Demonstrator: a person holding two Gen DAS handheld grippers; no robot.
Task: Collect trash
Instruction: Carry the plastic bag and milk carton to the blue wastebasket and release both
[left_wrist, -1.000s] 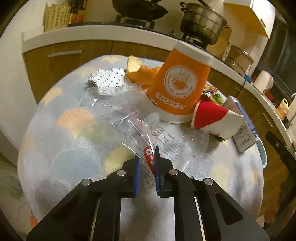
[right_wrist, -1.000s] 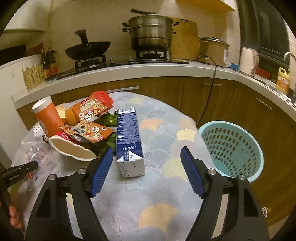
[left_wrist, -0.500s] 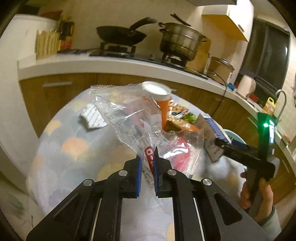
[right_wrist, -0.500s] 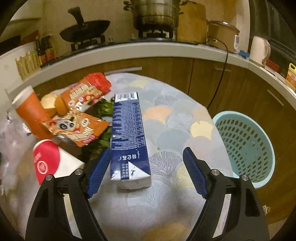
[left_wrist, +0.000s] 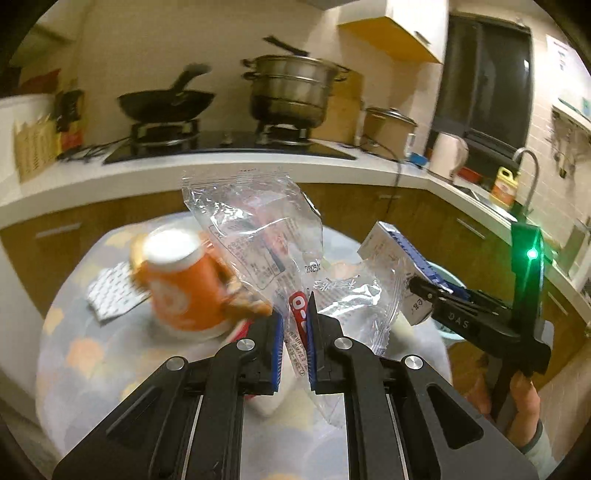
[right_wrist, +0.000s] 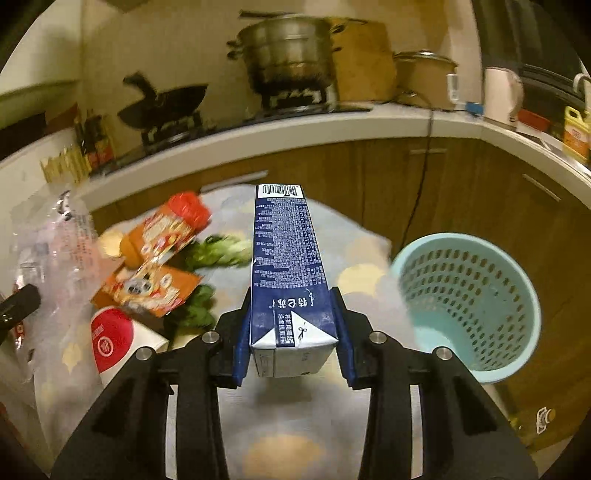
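Clear plastic wrapper (left_wrist: 266, 254) hangs pinched in the left tongs (left_wrist: 295, 325) above the counter (left_wrist: 92, 354), while the right tongs (right_wrist: 293, 325), just closing, clamp the blue carton (right_wrist: 286, 258) beside the basket (right_wrist: 469, 306).

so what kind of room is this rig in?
Almost certainly a home kitchen: a wok and stacked steamer pot on a gas hob, a kettle, and a sink tap along the counter.
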